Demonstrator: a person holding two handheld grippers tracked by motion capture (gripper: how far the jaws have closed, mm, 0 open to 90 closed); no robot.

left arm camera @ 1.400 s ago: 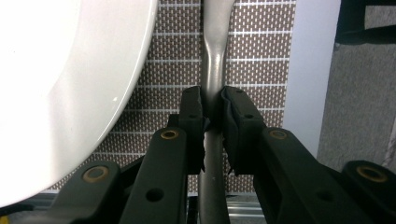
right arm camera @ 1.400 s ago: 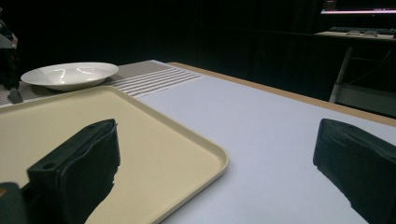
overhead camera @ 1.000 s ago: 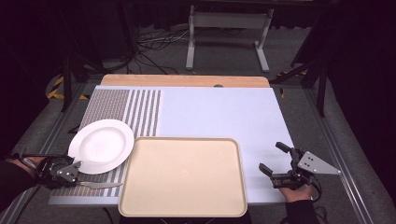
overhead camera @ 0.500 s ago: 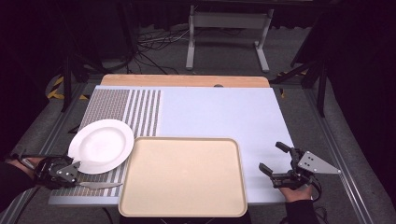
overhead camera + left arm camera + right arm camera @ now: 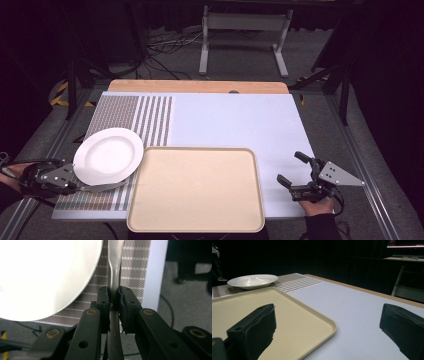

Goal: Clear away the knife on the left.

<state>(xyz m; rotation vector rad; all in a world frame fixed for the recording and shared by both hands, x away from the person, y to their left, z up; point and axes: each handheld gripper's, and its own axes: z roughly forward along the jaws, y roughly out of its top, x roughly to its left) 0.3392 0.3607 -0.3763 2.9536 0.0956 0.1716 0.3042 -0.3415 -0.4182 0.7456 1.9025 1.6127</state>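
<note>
Now my left tongs (image 5: 114,302) clench a silver metal utensil handle (image 5: 114,267) just beside the round white plate (image 5: 108,156), near-left on the tabletop (image 5: 235,120); my right tongs (image 5: 293,173) hang released right of the beige tray (image 5: 195,190).

A lab or recording studio is suggested: the counter (image 5: 235,125) is framed by metal rails (image 5: 350,145), dark curtains are hung around it, and loose cables (image 5: 165,47) and a stand (image 5: 245,25) are seen on the grey floor.

No legible text, label, brand, number or sign on anything.
</note>
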